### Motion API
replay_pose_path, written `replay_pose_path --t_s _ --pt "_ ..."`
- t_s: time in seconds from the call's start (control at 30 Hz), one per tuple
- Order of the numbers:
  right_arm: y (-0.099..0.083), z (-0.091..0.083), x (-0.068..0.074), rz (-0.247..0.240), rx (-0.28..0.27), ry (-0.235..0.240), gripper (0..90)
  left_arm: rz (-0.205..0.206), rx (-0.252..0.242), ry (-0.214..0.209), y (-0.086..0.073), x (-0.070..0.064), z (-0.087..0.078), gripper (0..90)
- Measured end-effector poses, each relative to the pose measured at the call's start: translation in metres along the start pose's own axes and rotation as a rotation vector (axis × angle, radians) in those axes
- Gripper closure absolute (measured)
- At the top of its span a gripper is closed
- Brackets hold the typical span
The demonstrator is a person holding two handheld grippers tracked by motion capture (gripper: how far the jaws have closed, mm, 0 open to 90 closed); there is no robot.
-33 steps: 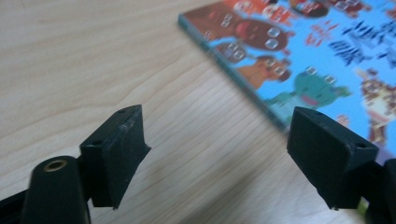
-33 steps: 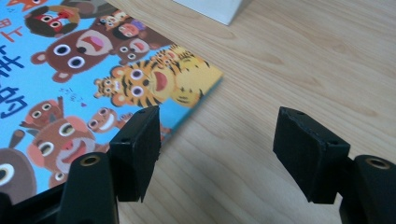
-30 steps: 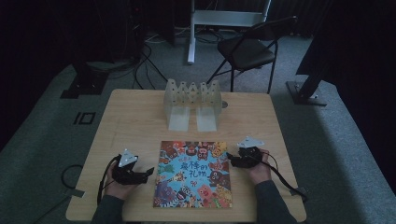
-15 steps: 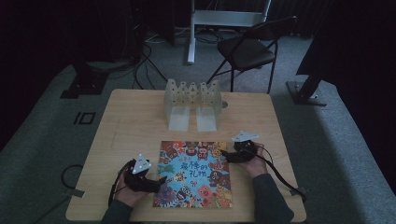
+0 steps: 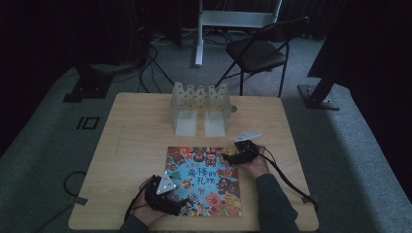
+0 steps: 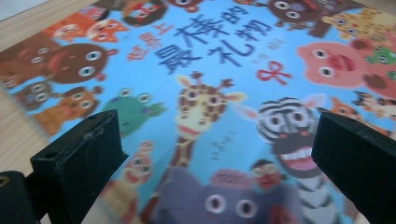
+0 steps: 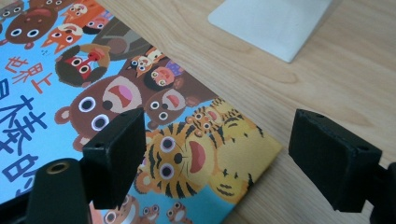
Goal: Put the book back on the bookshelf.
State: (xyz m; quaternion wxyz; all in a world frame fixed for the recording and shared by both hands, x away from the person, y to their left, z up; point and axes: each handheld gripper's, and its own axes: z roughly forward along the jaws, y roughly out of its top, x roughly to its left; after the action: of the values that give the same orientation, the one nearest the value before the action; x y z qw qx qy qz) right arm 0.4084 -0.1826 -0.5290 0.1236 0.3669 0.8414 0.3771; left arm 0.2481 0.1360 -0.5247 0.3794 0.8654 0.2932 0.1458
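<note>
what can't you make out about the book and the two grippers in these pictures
- Left gripper, high view: dark and small, jaw tips blur into the book; its own view shows them wide apart.
- Book, left gripper view: near edge is cut off by the frame.
- Right gripper, high view: jaws too dim to separate.
- Book thickness: not visible.
- Rack: slots too small to judge.

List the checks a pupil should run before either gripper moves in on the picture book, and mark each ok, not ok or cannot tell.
1. Left gripper jaws open: ok.
2. Right gripper jaws open: ok.
3. Picture book lies flat and closed on the table: ok.
4. Right gripper lined up over the book's far right corner: ok.
5. Left gripper over the book's near left part: ok.
6. Clear rack stands apart from the book: ok.
</note>
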Motion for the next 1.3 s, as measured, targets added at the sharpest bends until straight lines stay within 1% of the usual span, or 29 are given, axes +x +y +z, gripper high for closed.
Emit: replay_pose_path --t_s 0.03,0.1,0.13,0.23,0.27,0.33,0.37,0.4,0.43,0.47,0.5,0.53,0.57,0.6,0.67,0.7,0.77,0.8,0.83,0.87,0.97,1.0,1.1,1.23,1.3 --pt "0.0 0.002 -0.001 0.003 0.003 0.007 18.8 0.004 0.0 -0.001 0.0 -0.002 0.001 2.1" --pt "0.0 0.004 -0.002 0.009 0.012 0.0 18.9 0.011 0.009 -0.01 0.0 -0.006 0.002 2.1" --pt "-0.001 0.005 -0.002 0.018 0.017 0.007 18.7 0.013 0.012 -0.011 0.001 -0.008 0.003 2.1" --pt "-0.002 0.005 -0.004 0.031 0.009 0.014 18.9 0.021 0.015 -0.031 0.0 -0.014 0.004 2.1" --pt "-0.002 0.005 -0.004 0.031 0.009 0.014 18.9 0.021 0.015 -0.031 0.0 -0.014 0.004 2.1" --pt "-0.004 0.007 -0.008 0.042 0.012 0.015 19.1 0.034 0.018 -0.04 0.0 -0.019 0.005 2.1" --pt "-0.004 0.008 -0.009 0.049 0.015 0.022 19.3 0.032 0.019 -0.042 0.0 -0.022 0.006 2.1" --pt "-0.005 0.009 -0.009 0.055 0.016 0.031 19.3 0.04 0.028 -0.052 0.0 -0.023 0.007 2.1" --pt "-0.005 0.011 -0.009 0.057 0.018 0.039 19.3 0.041 0.027 -0.046 0.0 -0.025 0.008 2.1" --pt "-0.005 0.011 -0.009 0.056 0.014 0.035 19.4 0.046 0.032 -0.051 0.0 -0.026 0.008 2.1" --pt "-0.005 0.011 -0.009 0.062 0.012 0.038 19.5 0.051 0.036 -0.058 0.0 -0.028 0.009 2.1" --pt "-0.005 0.01 -0.009 0.07 0.005 0.047 20.0 0.053 0.037 -0.055 0.0 -0.029 0.01 2.1" --pt "-0.004 0.009 -0.01 0.072 0.003 0.051 20.5 0.059 0.044 -0.064 0.0 -0.031 0.011 2.1" --pt "-0.004 0.009 -0.011 0.078 0.005 0.055 21.2 0.065 0.062 -0.096 0.0 -0.032 0.013 2.2" --pt "-0.003 0.008 -0.012 0.092 0.003 0.063 21.5 0.079 0.073 -0.095 0.0 -0.036 0.014 2.1" --pt "-0.003 0.007 -0.013 0.097 0.0 0.065 21.5 0.085 0.073 -0.104 0.0 -0.039 0.015 2.1" --pt "-0.003 0.006 -0.013 0.101 -0.004 0.067 21.7 0.088 0.073 -0.104 0.0 -0.04 0.015 2.1" --pt "-0.002 0.004 -0.013 0.104 -0.016 0.067 21.8 0.097 0.076 -0.117 0.0 -0.043 0.016 2.1" --pt "-0.002 0.004 -0.013 0.104 -0.016 0.067 21.8 0.097 0.076 -0.117 0.0 -0.043 0.016 2.1" --pt "0.0 0.001 -0.013 0.109 -0.029 0.072 22.1 0.109 0.077 -0.099 0.0 -0.047 0.018 2.0" --pt "0.003 -0.005 -0.014 0.124 -0.05 0.088 22.9 0.13 0.071 -0.098 0.001 -0.05 0.017 1.7" --pt "0.003 -0.007 -0.015 0.134 -0.053 0.096 23.2 0.132 0.066 -0.094 0.001 -0.051 0.017 1.7" --pt "0.005 -0.011 -0.016 0.142 -0.062 0.112 23.4 0.132 0.054 -0.082 0.001 -0.053 0.017 1.7" --pt "0.008 -0.017 -0.014 0.139 -0.073 0.113 23.4 0.131 0.039 -0.062 0.004 -0.054 0.019 1.7" --pt "0.011 -0.019 -0.013 0.135 -0.08 0.112 23.3 0.141 0.03 -0.049 0.006 -0.056 0.02 1.7"
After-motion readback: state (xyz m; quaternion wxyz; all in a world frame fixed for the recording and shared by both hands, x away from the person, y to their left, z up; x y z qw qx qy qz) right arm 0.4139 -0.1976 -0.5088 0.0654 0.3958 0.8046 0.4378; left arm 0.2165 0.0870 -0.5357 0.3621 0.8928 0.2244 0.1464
